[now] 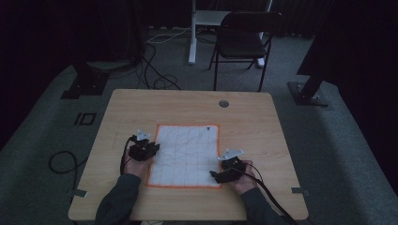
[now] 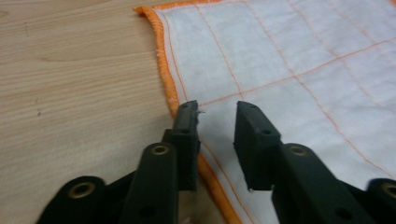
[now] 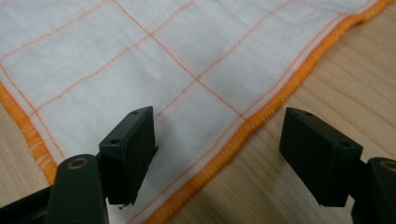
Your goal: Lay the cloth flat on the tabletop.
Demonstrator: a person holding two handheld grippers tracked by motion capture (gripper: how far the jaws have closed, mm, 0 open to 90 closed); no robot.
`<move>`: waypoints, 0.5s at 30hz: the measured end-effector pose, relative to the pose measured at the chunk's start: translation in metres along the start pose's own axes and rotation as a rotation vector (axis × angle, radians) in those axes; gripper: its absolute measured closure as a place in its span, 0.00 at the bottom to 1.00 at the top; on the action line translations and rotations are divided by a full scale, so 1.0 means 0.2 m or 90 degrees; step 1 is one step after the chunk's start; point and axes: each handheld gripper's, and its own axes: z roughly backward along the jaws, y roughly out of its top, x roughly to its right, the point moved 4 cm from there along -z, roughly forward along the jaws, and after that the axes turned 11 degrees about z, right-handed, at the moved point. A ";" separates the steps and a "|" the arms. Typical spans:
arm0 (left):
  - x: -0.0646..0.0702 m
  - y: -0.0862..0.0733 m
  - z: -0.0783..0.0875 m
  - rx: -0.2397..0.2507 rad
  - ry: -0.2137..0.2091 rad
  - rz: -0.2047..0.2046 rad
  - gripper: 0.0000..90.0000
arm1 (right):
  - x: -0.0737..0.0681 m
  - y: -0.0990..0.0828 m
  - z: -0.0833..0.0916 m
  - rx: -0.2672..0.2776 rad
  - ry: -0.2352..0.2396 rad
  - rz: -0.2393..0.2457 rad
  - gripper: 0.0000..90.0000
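A white cloth [image 1: 185,154] with an orange grid and orange hem lies flat on the wooden table [image 1: 136,105]. My left gripper [image 1: 152,147] sits at the cloth's left edge. In the left gripper view its jaws [image 2: 217,109] stand a little apart over the hem and white cloth [image 2: 289,46], with nothing pinched between them. My right gripper [image 1: 215,174] is by the cloth's near right corner. Its own view shows it [image 3: 219,114] open wide, one jaw over the cloth [image 3: 116,42], the other over bare wood, straddling the orange hem.
A round cable hole [image 1: 224,103] lies in the tabletop beyond the cloth. Behind the table stand a dark folding chair [image 1: 241,40] and a white desk leg [image 1: 192,37]. Cables [image 1: 159,79] run over the grey carpet, and black stand bases sit at either side.
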 end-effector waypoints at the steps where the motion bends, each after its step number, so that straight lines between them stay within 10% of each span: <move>1: 0.00 -0.01 0.01 0.004 -0.004 0.002 0.77 | 0.00 0.00 0.00 0.000 0.000 0.000 0.30; 15: -0.01 -0.05 0.16 0.051 -0.056 0.032 0.65 | 0.09 0.08 -0.06 0.058 -0.008 -0.005 0.50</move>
